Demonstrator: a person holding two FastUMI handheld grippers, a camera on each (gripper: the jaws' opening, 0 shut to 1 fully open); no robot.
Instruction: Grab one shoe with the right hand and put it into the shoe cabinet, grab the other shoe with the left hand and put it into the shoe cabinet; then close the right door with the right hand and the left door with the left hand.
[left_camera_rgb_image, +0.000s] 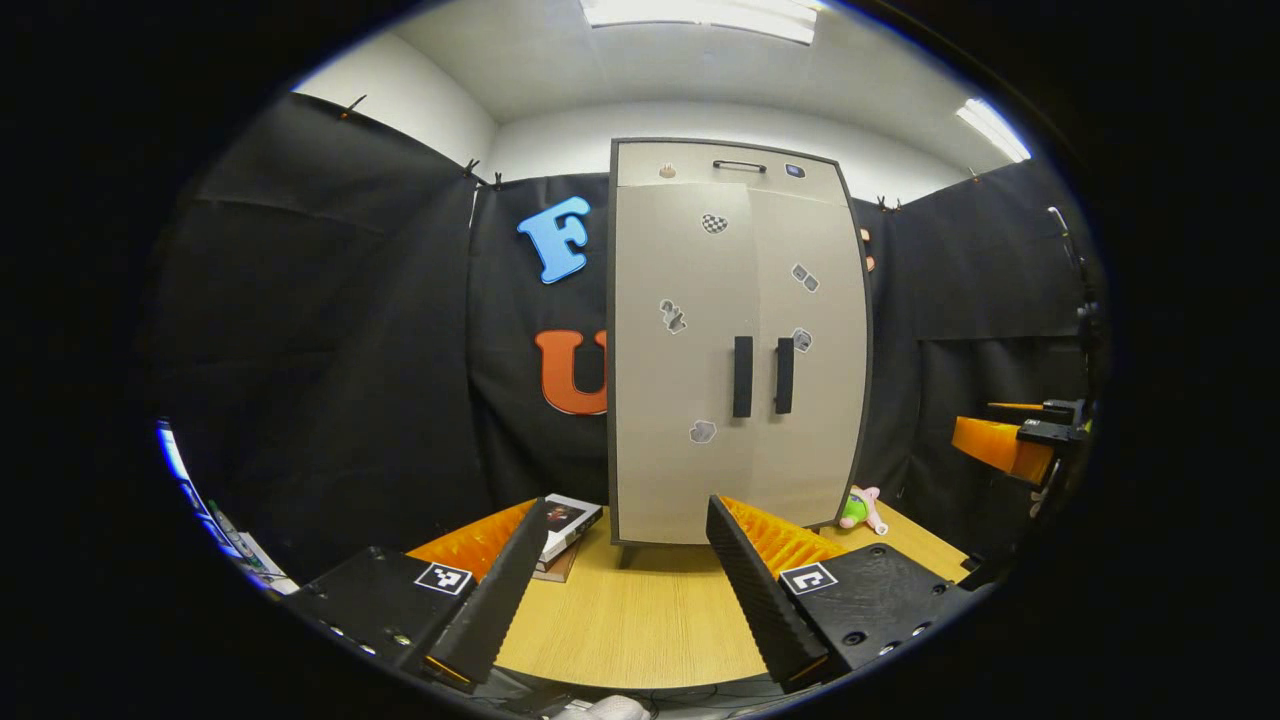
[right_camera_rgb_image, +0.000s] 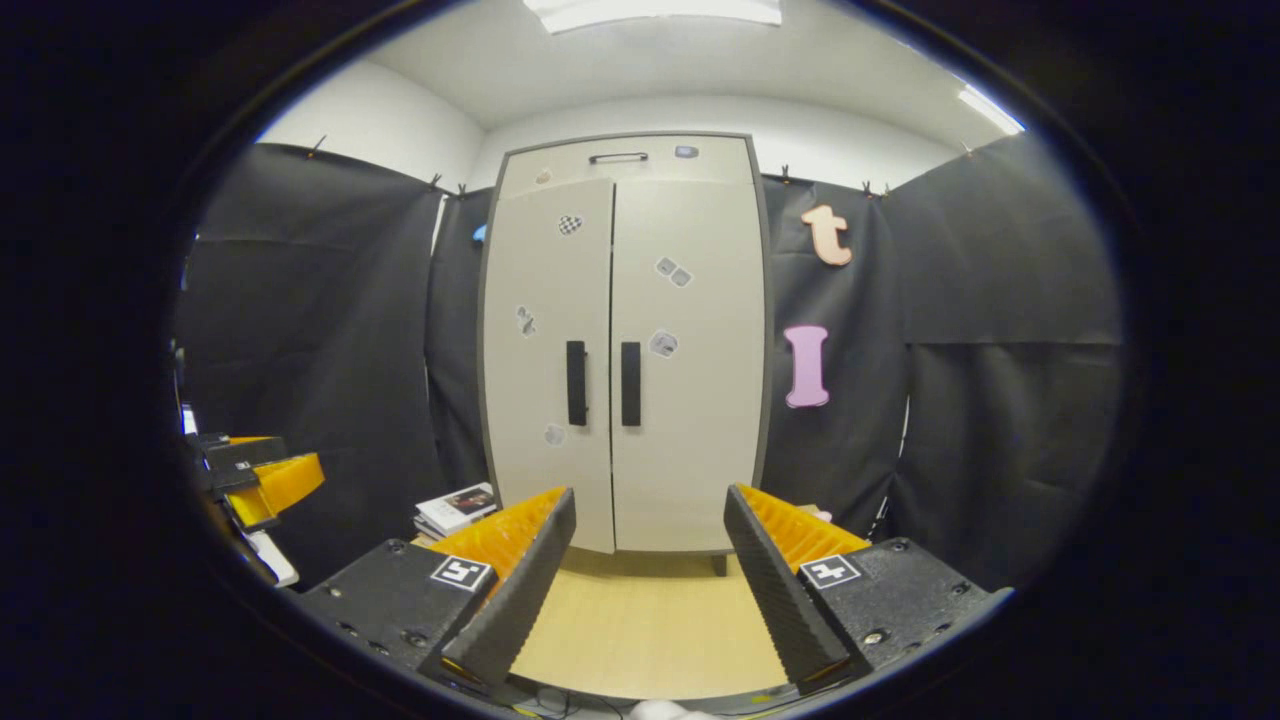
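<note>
A tall beige shoe cabinet (left_camera_rgb_image: 735, 340) (right_camera_rgb_image: 620, 350) stands at the back of the wooden table, both doors closed, two dark vertical handles (left_camera_rgb_image: 762, 376) (right_camera_rgb_image: 603, 383) side by side at the middle. My left gripper (left_camera_rgb_image: 635, 590) is open over the table's near part, nothing between its fingers, a good way short of the cabinet. My right gripper (right_camera_rgb_image: 650, 590) is open too, holding nothing, pointed straight at the door seam. The right gripper (left_camera_rgb_image: 1020, 440) also appears at the right edge of the left gripper view; the left gripper (right_camera_rgb_image: 250, 470) appears at the left edge of the right gripper view.
A stack of books (left_camera_rgb_image: 565, 525) (right_camera_rgb_image: 455, 508) lies on the table left of the cabinet. A small green and pink plush toy (left_camera_rgb_image: 862, 508) sits at the cabinet's right foot. The wooden table (left_camera_rgb_image: 640, 620) (right_camera_rgb_image: 650, 620) runs from the grippers to the cabinet. Black cloth walls surround the booth.
</note>
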